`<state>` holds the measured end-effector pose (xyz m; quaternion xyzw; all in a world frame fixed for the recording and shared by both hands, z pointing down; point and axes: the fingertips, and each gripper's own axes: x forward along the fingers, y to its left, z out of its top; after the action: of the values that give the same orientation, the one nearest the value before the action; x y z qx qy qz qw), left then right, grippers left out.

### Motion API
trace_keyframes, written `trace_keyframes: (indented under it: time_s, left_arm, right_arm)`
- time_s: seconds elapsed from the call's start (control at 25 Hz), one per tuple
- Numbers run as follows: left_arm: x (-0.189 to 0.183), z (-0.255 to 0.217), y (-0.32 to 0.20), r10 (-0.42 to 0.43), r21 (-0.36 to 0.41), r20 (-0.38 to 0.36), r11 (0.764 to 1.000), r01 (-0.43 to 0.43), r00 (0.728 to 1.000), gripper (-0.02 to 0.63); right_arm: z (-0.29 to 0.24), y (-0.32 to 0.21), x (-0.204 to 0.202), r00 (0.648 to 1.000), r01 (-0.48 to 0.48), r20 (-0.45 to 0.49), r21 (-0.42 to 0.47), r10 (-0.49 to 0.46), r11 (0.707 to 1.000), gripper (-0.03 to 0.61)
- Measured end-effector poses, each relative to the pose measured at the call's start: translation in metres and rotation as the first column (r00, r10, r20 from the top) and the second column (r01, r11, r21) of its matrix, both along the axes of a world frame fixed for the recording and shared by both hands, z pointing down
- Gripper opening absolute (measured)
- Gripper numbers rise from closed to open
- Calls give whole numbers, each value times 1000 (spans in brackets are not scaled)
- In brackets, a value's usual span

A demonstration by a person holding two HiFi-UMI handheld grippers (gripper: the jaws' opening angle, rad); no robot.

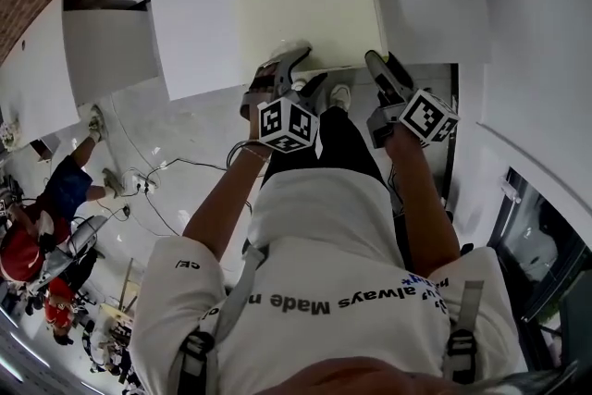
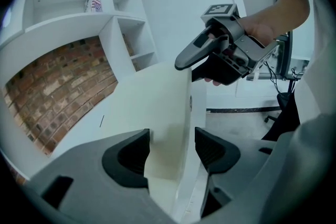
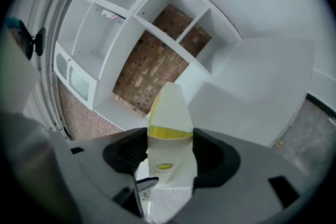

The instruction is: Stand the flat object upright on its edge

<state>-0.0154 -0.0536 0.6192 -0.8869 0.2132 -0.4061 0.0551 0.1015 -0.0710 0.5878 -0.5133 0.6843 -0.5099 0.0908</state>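
Head view: cream flat rectangular board is on the white desk, long axis running left-right, near long edge toward the person. Both claws are on that near edge: left claw around its middle, right claw by the right corner. Right gripper view: pads clamped on the board edge, a yellow strip showing just above them. Left gripper view: board edge runs between the jaws, but they stand wide with a sliver of gap on one side, so I read it as not gripping. Board face looks steeply tilted there, though that camera may be rolled; can't tell if the far edge rests on the desk. Judgement: right hand carries the lift, pivot should be the far long edge; left should clamp or at least guide, else the board may yaw round the single grip
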Motion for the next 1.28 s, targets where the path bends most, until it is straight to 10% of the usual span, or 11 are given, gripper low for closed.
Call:
trace_keyframes:
  time_s: [0.6,1.28]
  left_arm:
    - [19,-28,-44,-40,19,-92,999,42,995,253]
    - [79,-45,-148,-43,-10,-219,999,42,975,244]
  right_arm:
    - [-66,-39,5,971,26,-238,108,0,994,262]
    - [-122,-139,34,837,92,-545,225,47,970,259]
